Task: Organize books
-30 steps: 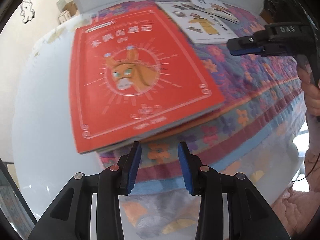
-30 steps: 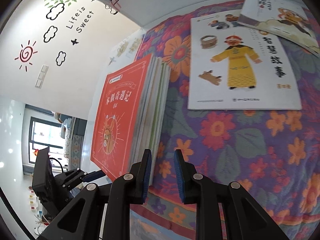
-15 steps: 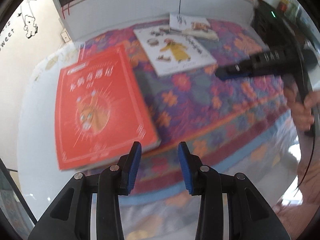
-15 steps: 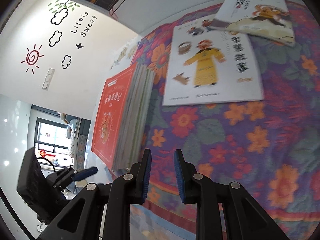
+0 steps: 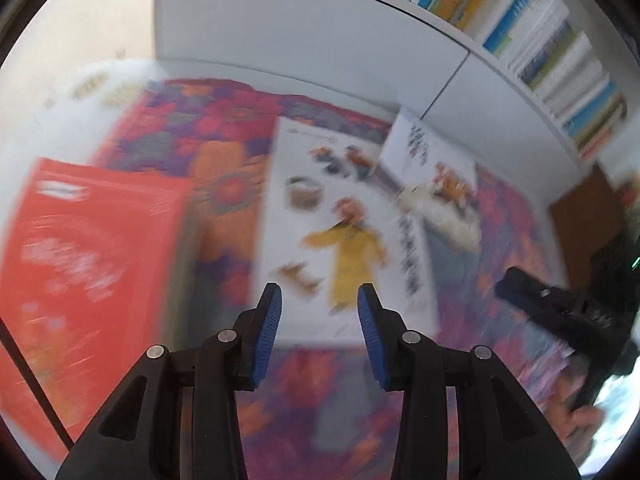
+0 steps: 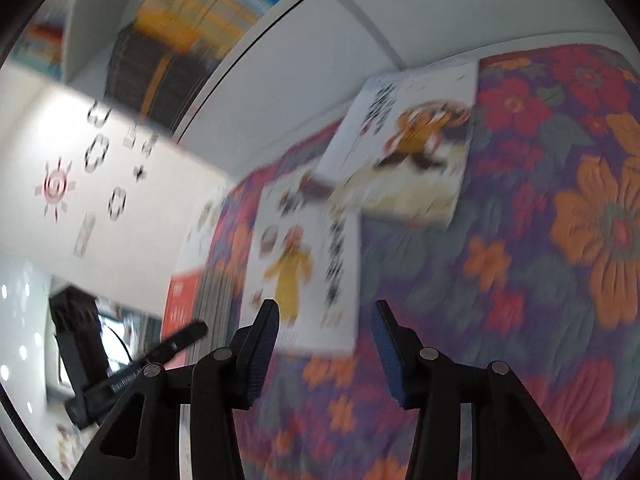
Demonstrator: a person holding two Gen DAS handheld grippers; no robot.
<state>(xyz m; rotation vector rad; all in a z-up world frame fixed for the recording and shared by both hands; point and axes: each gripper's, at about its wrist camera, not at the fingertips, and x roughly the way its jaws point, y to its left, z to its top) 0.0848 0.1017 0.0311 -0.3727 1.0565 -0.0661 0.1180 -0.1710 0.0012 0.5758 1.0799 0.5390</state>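
left gripper [image 5: 319, 322] spread, empty | right gripper [image 6: 324, 338] spread, empty | white book [image 5: 344, 236] flat on floral cloth [image 6: 520, 280], just ahead of both | red book [image 5: 88, 264] far left | frames blurred

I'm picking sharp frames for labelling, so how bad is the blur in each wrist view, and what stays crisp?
Left wrist view: heavy motion smear over the red book and the white book with the yellow-robed figure; only the left gripper is sharp. Right wrist view: the same smear across the floral cloth and the wall stickers; the right gripper stays crisp. Fisheye bends straight edges in both.
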